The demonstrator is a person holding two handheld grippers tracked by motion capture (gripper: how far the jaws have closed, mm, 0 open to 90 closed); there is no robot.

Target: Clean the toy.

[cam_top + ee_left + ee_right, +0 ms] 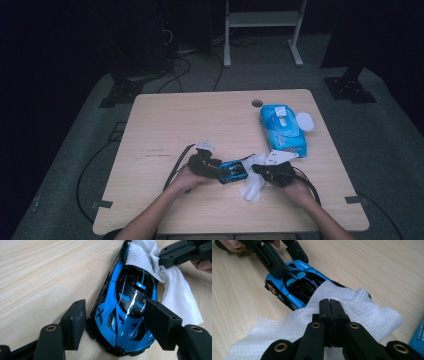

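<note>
From the high view, a pale wooden table stands in a dark room, and a person's two forearms come in from the bottom edge. The left gripper and the right gripper meet near the front middle of the table. Between them lies a small blue and black toy car, with a crumpled white wipe draped beside and under the right gripper. Further back on the right lies a blue pack of wipes, and a round white lid rests just beside it. A small round hole sits near the table's far edge.

In the left gripper view, the left gripper straddles one end of the toy car, one jaw on each side. The right-hand pad touches the car's body; the left-hand pad stands just beside it, so I cannot tell whether the grasp is firm. The wipe covers the car's far end, and the other gripper reaches in at the top right.

In the right gripper view, the right gripper is clenched tight on the wipe, its jaws pressed together with the cloth pinched between them. The wipe lies over one end of the toy car. The other gripper holds the car's far end, with fingers at the top left.
</note>
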